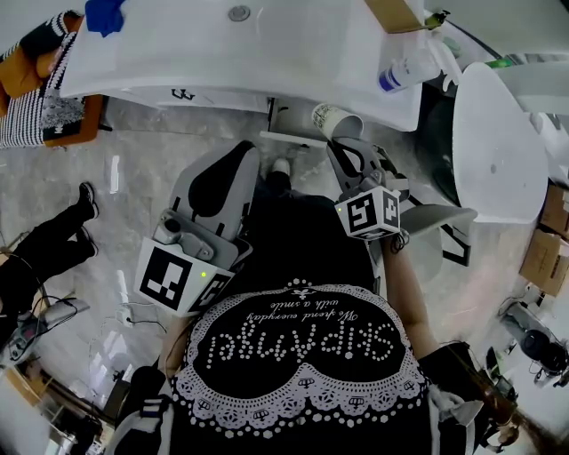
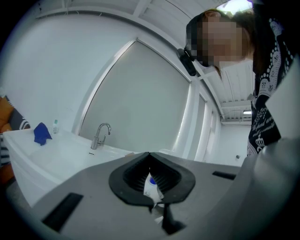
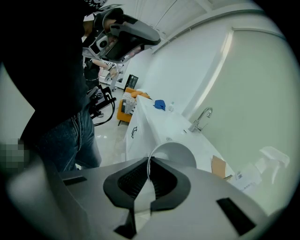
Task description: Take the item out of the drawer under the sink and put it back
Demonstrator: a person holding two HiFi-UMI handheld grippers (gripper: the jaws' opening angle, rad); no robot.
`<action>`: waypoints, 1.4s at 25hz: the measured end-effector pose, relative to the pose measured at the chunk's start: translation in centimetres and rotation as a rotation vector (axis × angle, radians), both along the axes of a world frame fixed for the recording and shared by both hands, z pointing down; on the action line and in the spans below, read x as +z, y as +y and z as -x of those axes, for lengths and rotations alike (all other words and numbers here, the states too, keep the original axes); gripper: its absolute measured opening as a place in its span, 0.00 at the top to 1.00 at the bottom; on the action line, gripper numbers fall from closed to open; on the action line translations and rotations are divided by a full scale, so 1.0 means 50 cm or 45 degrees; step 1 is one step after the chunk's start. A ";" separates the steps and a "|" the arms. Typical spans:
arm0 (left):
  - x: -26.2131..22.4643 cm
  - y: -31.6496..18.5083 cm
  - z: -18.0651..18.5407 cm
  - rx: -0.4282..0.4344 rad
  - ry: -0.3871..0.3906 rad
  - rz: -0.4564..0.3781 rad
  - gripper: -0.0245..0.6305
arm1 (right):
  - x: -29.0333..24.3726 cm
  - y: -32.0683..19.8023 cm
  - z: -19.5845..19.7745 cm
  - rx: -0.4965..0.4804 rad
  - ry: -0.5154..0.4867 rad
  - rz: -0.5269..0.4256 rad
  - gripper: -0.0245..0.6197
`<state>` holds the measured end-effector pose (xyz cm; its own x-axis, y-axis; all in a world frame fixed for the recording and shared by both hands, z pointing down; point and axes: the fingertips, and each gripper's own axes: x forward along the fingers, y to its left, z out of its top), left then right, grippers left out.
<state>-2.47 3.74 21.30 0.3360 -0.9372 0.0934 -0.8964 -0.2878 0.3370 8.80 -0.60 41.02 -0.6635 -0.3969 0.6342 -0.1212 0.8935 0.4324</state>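
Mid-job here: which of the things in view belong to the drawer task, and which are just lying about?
Job: paper cup, pinched at its rim by the shut right gripper; drawer under the sink, apparently open.
Lying about: blue cloth, spray bottle, cardboard piece, tap. The left gripper is shut and empty.

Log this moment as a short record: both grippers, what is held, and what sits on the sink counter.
right gripper: jaws shut on the rim of the paper cup
left gripper: jaws together, nothing held
paper cup: white, tilted, close to the front of the sink counter
on the counter: blue cloth, faucet, spray bottle
drawer under the sink: not clearly in view
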 end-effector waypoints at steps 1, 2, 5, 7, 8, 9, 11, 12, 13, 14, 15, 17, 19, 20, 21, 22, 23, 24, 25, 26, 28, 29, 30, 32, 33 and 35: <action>0.000 0.001 0.000 -0.002 0.001 0.001 0.96 | 0.007 0.000 0.000 -0.006 0.004 0.001 0.92; 0.001 0.002 0.000 -0.003 0.002 0.001 0.96 | 0.014 0.001 -0.001 -0.013 0.007 0.001 0.92; 0.003 0.005 -0.002 -0.003 0.001 0.001 0.96 | 0.037 0.005 -0.002 -0.028 0.024 0.013 0.92; 0.003 0.010 -0.001 -0.008 -0.001 0.002 0.96 | 0.050 0.010 -0.001 -0.035 0.037 0.031 0.92; 0.002 0.014 0.000 -0.011 -0.003 0.003 0.96 | 0.056 0.014 -0.001 -0.038 0.043 0.040 0.92; 0.000 0.017 0.002 -0.014 -0.005 0.005 0.96 | 0.061 0.016 0.000 -0.041 0.050 0.048 0.92; -0.001 0.017 0.004 -0.018 -0.010 0.007 0.96 | 0.075 0.015 0.002 -0.050 0.065 0.063 0.92; 0.000 0.013 0.004 -0.019 -0.013 0.007 0.96 | 0.084 0.010 0.002 -0.053 0.073 0.071 0.92; 0.001 0.006 0.003 -0.019 -0.016 0.006 0.96 | 0.095 0.004 0.002 -0.057 0.081 0.079 0.92; 0.004 0.000 0.002 -0.019 -0.018 0.006 0.96 | 0.106 -0.001 0.001 -0.062 0.091 0.089 0.92; 0.006 -0.004 0.001 -0.021 -0.018 0.008 0.96 | 0.116 -0.005 0.000 -0.067 0.101 0.097 0.92; 0.011 -0.007 0.003 -0.028 -0.016 0.016 0.96 | 0.134 -0.009 0.001 -0.075 0.120 0.113 0.92; 0.012 -0.007 0.004 -0.034 -0.017 0.019 0.96 | 0.148 -0.010 0.002 -0.077 0.135 0.125 0.92; 0.011 -0.007 0.003 -0.034 -0.020 0.019 0.96 | 0.156 -0.012 0.000 -0.075 0.144 0.131 0.92; 0.010 -0.008 0.000 -0.032 -0.022 0.019 0.96 | 0.164 -0.013 -0.002 -0.075 0.155 0.136 0.92; 0.009 -0.008 -0.002 -0.029 -0.024 0.020 0.96 | 0.174 -0.014 -0.004 -0.079 0.171 0.142 0.92; 0.009 -0.009 -0.003 -0.026 -0.025 0.022 0.96 | 0.186 -0.014 -0.004 -0.087 0.191 0.149 0.92; 0.010 -0.010 -0.002 -0.024 -0.027 0.025 0.96 | 0.198 -0.014 -0.004 -0.098 0.211 0.157 0.92; 0.010 -0.010 -0.001 -0.024 -0.027 0.029 0.96 | 0.210 -0.013 -0.003 -0.108 0.228 0.165 0.92; 0.011 -0.011 0.000 -0.025 -0.027 0.033 0.96 | 0.220 -0.014 -0.002 -0.115 0.242 0.173 0.92; 0.014 -0.012 0.005 -0.032 -0.028 0.042 0.96 | 0.235 -0.016 -0.002 -0.124 0.266 0.179 0.92; 0.015 -0.013 0.008 -0.037 -0.029 0.046 0.96 | 0.243 -0.018 0.000 -0.129 0.277 0.180 0.92; 0.017 -0.013 0.011 -0.040 -0.031 0.050 0.96 | 0.250 -0.019 0.002 -0.136 0.286 0.181 0.92; 0.018 -0.015 0.015 -0.041 -0.032 0.056 0.96 | 0.262 -0.019 0.008 -0.152 0.302 0.188 0.92; 0.018 -0.015 0.015 -0.040 -0.031 0.058 0.96 | 0.266 -0.019 0.010 -0.159 0.309 0.191 0.92; 0.017 -0.016 0.013 -0.040 -0.031 0.061 0.96 | 0.271 -0.019 0.011 -0.164 0.316 0.197 0.92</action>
<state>-3.12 2.93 22.15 0.3038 -0.9415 0.1461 -0.9128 -0.2437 0.3278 8.27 -1.55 54.57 -0.5193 -0.2061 0.8293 0.0894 0.9520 0.2927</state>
